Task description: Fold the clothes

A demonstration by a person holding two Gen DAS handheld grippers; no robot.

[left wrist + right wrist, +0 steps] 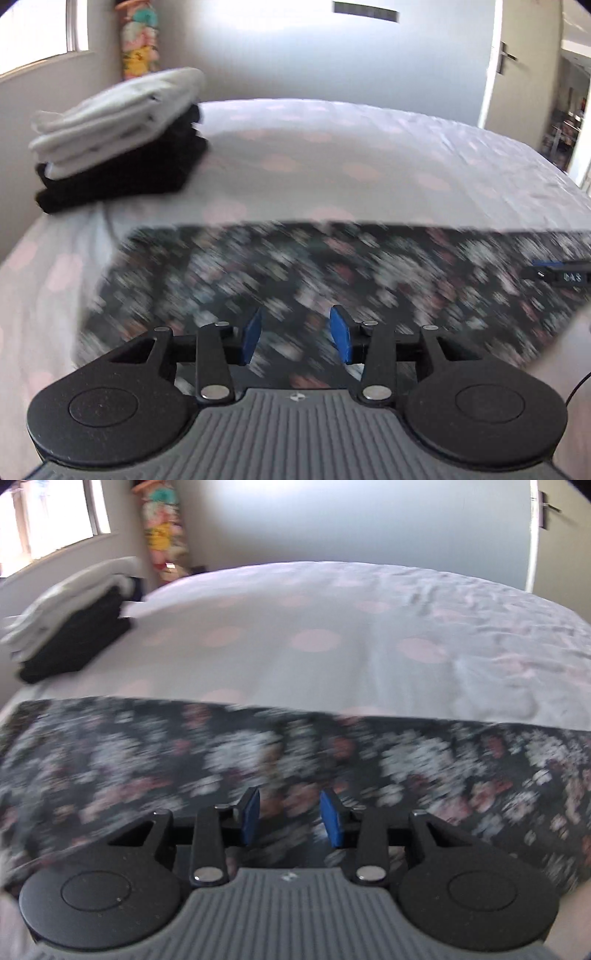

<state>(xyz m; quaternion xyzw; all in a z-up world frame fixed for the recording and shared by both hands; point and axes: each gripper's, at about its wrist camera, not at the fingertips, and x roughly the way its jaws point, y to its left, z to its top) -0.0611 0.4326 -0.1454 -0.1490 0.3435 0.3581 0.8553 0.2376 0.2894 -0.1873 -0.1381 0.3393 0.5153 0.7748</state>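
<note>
A dark floral garment (332, 273) lies flat across the near part of the bed, blurred by motion; it also shows in the right wrist view (295, 753). My left gripper (297, 334) is open, its blue pads apart, low over the garment's near edge. My right gripper (290, 818) is open too, low over the garment's near edge. The right gripper's tip (557, 273) shows at the right edge of the left wrist view. Neither gripper holds cloth.
A stack of folded clothes, white on black (118, 140), sits at the bed's far left corner, also in the right wrist view (70, 627). The bed sheet (369, 158) is pale with pink dots. A colourful hanging (162, 528), a window and a door stand behind.
</note>
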